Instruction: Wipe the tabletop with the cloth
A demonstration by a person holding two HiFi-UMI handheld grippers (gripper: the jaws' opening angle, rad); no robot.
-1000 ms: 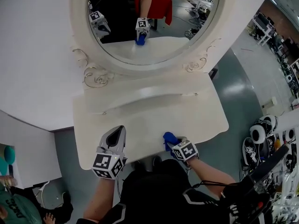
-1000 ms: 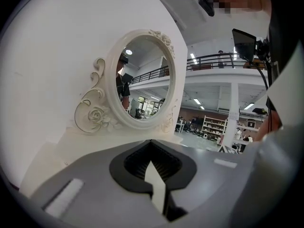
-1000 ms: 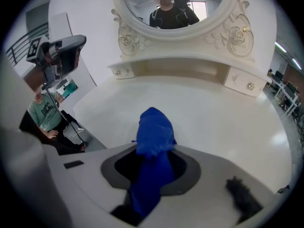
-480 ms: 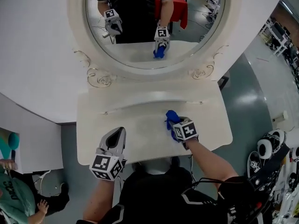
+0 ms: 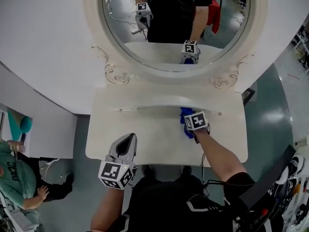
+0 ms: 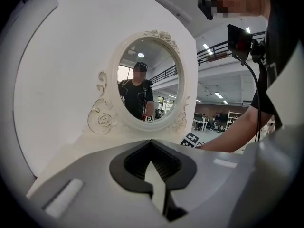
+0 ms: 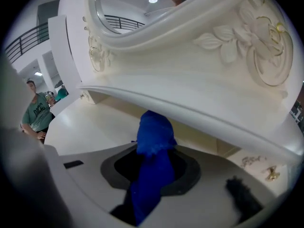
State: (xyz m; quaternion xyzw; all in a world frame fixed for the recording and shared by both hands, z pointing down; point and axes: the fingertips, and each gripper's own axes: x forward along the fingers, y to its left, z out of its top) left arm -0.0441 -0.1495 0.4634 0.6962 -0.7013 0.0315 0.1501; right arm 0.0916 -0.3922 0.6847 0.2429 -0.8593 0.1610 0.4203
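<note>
Since the earlier frame the right tongs (image 5: 186, 120) have carried the cloth (image 5: 186, 116) from the near edge of the worktop (image 5: 145, 139) up to its back, while the left tongs (image 5: 128, 141) have stayed at the front left edge. The cream worktop is bare apart from the cloth, and along its back runs a raised ledge (image 5: 159, 98) below the carved oval mirror (image 5: 169, 28), which reflects both tongs and the person's torso. The left tongs hover over the front left part with jaws closed together and nothing between them. The right tongs grip the blue cloth, which bunches out past the jaw tips. It meets the worktop right at the foot of the ledge, right of centre, tucked under the ledge's overhang in the right gripper view.
</note>
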